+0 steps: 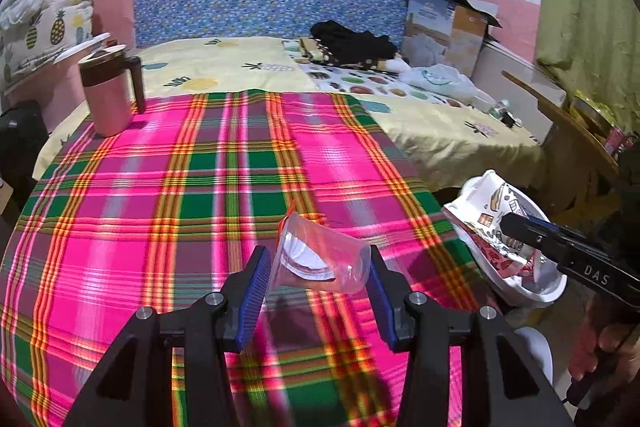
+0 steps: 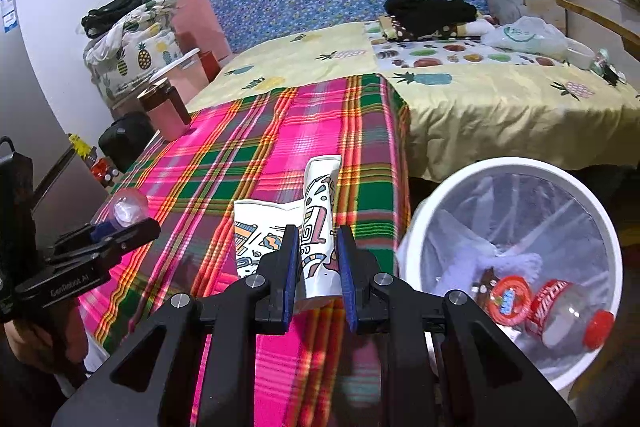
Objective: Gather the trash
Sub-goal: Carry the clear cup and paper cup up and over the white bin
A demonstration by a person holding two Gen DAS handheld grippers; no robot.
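Clear plastic cup [image 1: 320,255]: lying sideways between the pads of the left claw [image 1: 316,267], over the plaid table [image 1: 160,187]; pads at both sides, firm grip not certain.
Handling: thin, light, slippery, likely to buckle; best taken across the body with gentle pressure.
Crushed paper cup [image 2: 318,227]: clenched in the right claw [image 2: 318,263], flattened, soft, light.
White bin [image 2: 520,167]: just right of the table edge, lined, bottles already inside.
Judgement: paper cup nearly ready to drop in.
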